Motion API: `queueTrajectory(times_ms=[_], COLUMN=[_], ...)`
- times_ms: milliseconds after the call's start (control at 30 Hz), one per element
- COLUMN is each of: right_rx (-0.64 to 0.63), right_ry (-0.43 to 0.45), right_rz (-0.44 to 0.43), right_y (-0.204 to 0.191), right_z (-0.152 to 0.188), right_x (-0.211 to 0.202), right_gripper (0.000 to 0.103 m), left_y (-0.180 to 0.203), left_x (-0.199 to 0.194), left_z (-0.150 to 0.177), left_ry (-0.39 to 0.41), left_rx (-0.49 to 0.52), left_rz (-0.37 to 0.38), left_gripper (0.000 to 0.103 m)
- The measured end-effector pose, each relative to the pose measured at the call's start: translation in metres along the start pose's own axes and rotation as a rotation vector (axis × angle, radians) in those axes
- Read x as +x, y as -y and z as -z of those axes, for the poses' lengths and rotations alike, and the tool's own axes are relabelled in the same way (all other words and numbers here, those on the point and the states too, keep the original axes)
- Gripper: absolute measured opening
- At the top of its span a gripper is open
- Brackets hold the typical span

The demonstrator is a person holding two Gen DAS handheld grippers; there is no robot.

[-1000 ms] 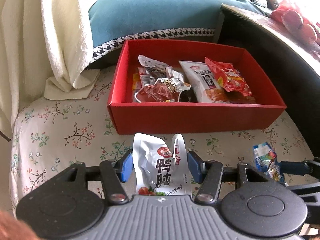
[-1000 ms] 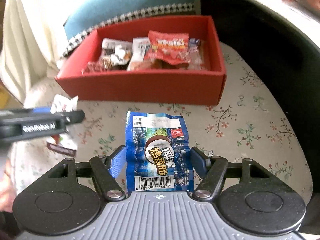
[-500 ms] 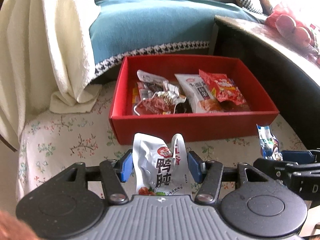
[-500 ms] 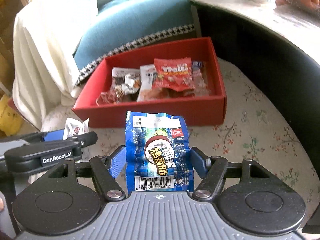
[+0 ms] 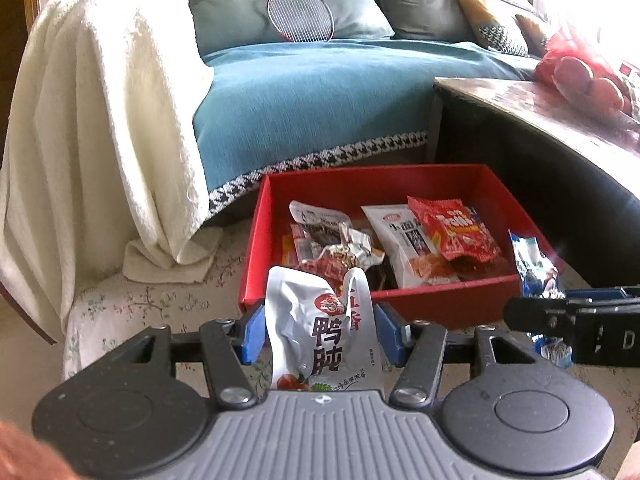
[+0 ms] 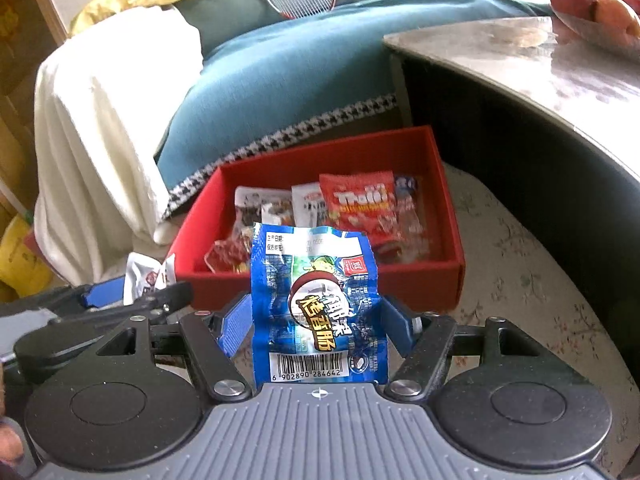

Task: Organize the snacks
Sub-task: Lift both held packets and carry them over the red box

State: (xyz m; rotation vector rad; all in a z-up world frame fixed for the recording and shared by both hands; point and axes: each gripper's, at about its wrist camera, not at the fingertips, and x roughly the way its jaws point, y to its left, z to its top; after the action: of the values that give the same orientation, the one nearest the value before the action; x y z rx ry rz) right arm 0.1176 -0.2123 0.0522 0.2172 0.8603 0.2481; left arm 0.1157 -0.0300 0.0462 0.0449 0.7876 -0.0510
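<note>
My left gripper (image 5: 320, 330) is shut on a white snack pouch (image 5: 316, 328) with black characters, held upright in front of the red box (image 5: 452, 306). My right gripper (image 6: 318, 324) is shut on a blue sausage packet (image 6: 316, 312) with a barcode, also lifted before the red box (image 6: 400, 280). The box holds several snack packs, among them a red candy bag (image 5: 452, 232) and a white pack (image 5: 404, 236). The right gripper (image 5: 576, 316) with its blue packet (image 5: 534, 264) shows at the right of the left wrist view; the left gripper (image 6: 120, 300) shows at the left of the right wrist view.
The box sits on a floral-cloth seat (image 6: 520, 280). Behind it is a blue-covered sofa (image 5: 320, 96) with a cream blanket (image 5: 100, 120) and a racket (image 5: 300, 12). A dark table with a marble top (image 6: 540, 64) stands close on the right, with red fruit (image 5: 580, 76) on it.
Both grippers have risen and tilted up with their packets, so the box sits lower in the views and the sofa and racket have come into sight.
</note>
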Motion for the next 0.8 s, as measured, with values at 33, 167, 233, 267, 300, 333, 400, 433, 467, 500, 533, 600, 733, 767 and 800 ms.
queueTrajectory(times_ms=[33,167,233,267,300,333,400,433,467,500,533,600,733,767,800], right_rx=[0.000,-0.010,-0.015,-0.016,-0.017,-0.021,-0.027,-0.029,-0.031,-0.032,-0.034,-0.036,-0.035,-0.036,-0.036], right_ry=[0.004,0.037,0.055,0.062,0.068,0.071,0.075,0.077,0.079,0.083,0.085,0.089,0.096,0.096,0.096], right_rz=[0.000,0.000,-0.005,-0.010,-0.010,-0.008,-0.004,-0.001,0.000,0.002,0.004,0.006,0.013,0.014,0.016], right_y=[0.000,-0.004,-0.005,-0.006,-0.006,-0.007,-0.009,-0.010,-0.010,-0.010,-0.010,-0.009,-0.007,-0.007,-0.006], right_z=[-0.002,-0.011,-0.015,-0.018,-0.020,-0.023,-0.028,-0.032,-0.035,-0.038,-0.040,-0.045,-0.054,-0.056,-0.057], right_x=[0.001,0.001,0.000,0.001,0.001,0.003,0.007,0.010,0.012,0.014,0.017,0.020,0.027,0.028,0.029], right_gripper=[0.075,0.075,0.075,0.075,0.075,0.075,0.075,0.075,0.075,0.075,0.075,0.075,0.075,0.075,0.075], left_y=[0.000,-0.002,-0.004,-0.004,-0.004,-0.004,-0.004,-0.004,-0.004,-0.004,-0.004,-0.002,0.002,0.002,0.002], left_x=[0.001,0.002,0.003,0.003,0.004,0.004,0.006,0.007,0.008,0.010,0.013,0.017,0.030,0.032,0.035], left_z=[-0.001,-0.009,-0.013,-0.014,-0.016,-0.019,-0.024,-0.027,-0.029,-0.032,-0.036,-0.041,-0.050,-0.052,-0.054], left_ry=[0.004,0.023,0.032,0.038,0.043,0.049,0.060,0.066,0.071,0.073,0.075,0.081,0.083,0.082,0.081], left_rx=[-0.002,-0.017,-0.023,-0.027,-0.028,-0.029,-0.031,-0.036,-0.038,-0.039,-0.039,-0.037,-0.032,-0.032,-0.033], left_rz=[-0.002,-0.010,-0.013,-0.016,-0.019,-0.022,-0.027,-0.030,-0.030,-0.030,-0.032,-0.036,-0.042,-0.042,-0.042], left_gripper=[0.049,0.049,0.049,0.049,0.049,0.049,0.049,0.049,0.049,0.049,0.049,0.049,0.050,0.050,0.050])
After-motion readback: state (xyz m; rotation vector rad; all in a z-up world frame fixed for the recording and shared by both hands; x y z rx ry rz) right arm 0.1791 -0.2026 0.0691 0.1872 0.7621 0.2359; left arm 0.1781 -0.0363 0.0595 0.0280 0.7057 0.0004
